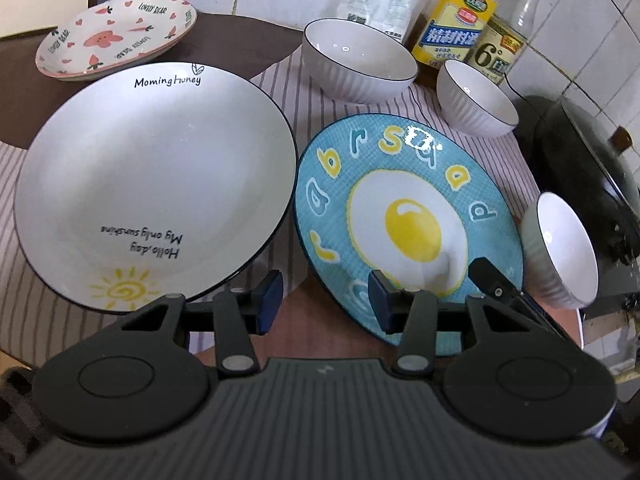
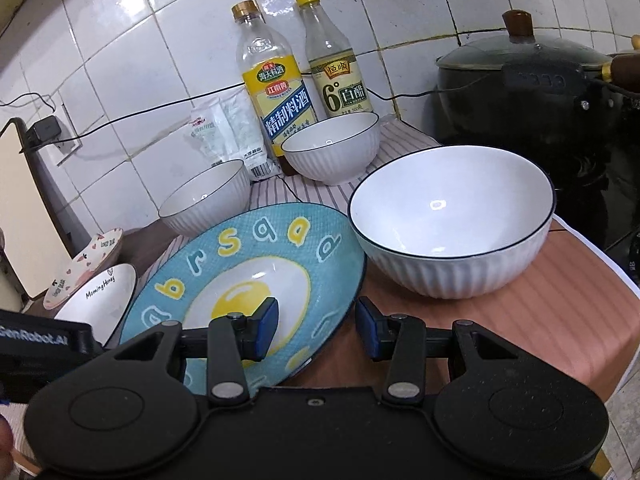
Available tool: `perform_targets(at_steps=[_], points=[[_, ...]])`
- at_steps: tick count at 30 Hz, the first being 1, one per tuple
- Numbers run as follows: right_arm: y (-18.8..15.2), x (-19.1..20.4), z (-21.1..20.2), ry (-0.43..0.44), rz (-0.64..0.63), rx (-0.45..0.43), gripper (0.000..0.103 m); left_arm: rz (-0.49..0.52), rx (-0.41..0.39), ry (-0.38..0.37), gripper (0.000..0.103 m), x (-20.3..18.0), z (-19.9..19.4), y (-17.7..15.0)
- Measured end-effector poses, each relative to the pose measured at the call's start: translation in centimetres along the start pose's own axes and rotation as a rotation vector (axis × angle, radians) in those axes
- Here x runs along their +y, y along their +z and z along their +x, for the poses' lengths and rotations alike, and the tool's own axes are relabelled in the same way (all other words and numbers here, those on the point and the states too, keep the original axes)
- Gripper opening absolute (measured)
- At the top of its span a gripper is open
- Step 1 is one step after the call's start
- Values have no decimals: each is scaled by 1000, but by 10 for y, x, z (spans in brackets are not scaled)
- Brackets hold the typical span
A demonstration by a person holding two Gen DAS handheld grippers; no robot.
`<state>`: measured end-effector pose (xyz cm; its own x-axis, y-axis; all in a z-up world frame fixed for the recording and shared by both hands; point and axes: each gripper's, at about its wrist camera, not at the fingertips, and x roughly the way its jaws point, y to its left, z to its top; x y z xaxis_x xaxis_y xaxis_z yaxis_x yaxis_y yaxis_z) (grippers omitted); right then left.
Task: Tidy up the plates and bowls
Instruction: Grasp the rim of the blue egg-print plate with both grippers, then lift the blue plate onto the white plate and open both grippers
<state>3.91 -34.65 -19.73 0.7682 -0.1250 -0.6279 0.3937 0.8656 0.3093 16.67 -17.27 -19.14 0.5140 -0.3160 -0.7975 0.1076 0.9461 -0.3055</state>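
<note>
Three plates and three white ribbed bowls fill the left wrist view. The big white plate [image 1: 154,184] lettered "Morning Honey" takes the left centre of the frame, with the blue egg plate [image 1: 408,220] just beside it on the right and the pink heart plate [image 1: 116,38] in the upper left. Behind them sit the far bowl [image 1: 358,60] and the middle bowl [image 1: 476,98], while the near bowl [image 1: 560,248] stands at the right edge. The left gripper [image 1: 324,304] hangs low at the bottom centre with its blue pads spread wide, holding nothing, over the gap between the white plate and the egg plate.

The right wrist view shows that near bowl [image 2: 452,220] far larger, right of centre on an orange mat [image 2: 560,320], which the other view barely shows. Here the white plate [image 2: 98,300] and the pink plate [image 2: 84,268] shrink to slivers at the lower left. The right gripper [image 2: 316,326] is also spread wide and empty, its left pad over the egg plate [image 2: 240,280] and its right pad over the mat. Only this view shows clearly the cooking wine bottle [image 2: 272,80], the vinegar bottle [image 2: 334,64] and the black pot [image 2: 532,96] at the upper right.
</note>
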Motion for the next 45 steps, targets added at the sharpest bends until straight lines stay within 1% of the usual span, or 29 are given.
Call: perform_targets(at_steps=[3,5,7,8,9,12,13,16,19,23,25,28,32,35,38,41,45], points=[[0,-1,4,-3,24,8,48,-23,-4,6,43,1,7,2],[-1,-3,7,-4,41,8,47,-29,-20,13,42,0,9,2],[-1,-3,8,-1,54,2,45,-28,-33,20,37,-2,11,2],[-1,-4,8,3,58,4,44,-21,-38,20,30,-3,12,2],[-1,-3,9,4,59,14,39,-14,-33,16,24,-5,13,1],[-1,-6,8,-27,67,22,22,-1,-47,42,22,-9,13,0],[-1,-7,8,-24,77,23,22,4,-51,54,22,-11,13,-1],[2,-4,8,-26,22,35,23,55,-56,97,22,-21,10,-2],[3,-10,7,3,37,37,23,87,-67,96,22,-24,4,-2],[0,-7,5,7,48,28,24,141,-104,120,22,-31,-6,-3],[-2,-6,3,5,53,23,24,167,-103,127,22,-32,-8,-3],[-2,-6,-1,18,68,13,24,192,-106,117,22,-30,-15,-4],[0,3,-9,37,52,6,24,203,-117,118,22,-26,-29,-6],[2,16,-16,46,60,-3,24,199,-113,108,22,-14,-42,-3],[5,32,-19,62,57,19,25,198,-108,103,22,0,-55,2],[9,51,-23,94,32,29,26,165,-107,90,22,20,-68,6],[13,76,-24,131,-4,40,26,130,-126,99,22,42,-85,11]])
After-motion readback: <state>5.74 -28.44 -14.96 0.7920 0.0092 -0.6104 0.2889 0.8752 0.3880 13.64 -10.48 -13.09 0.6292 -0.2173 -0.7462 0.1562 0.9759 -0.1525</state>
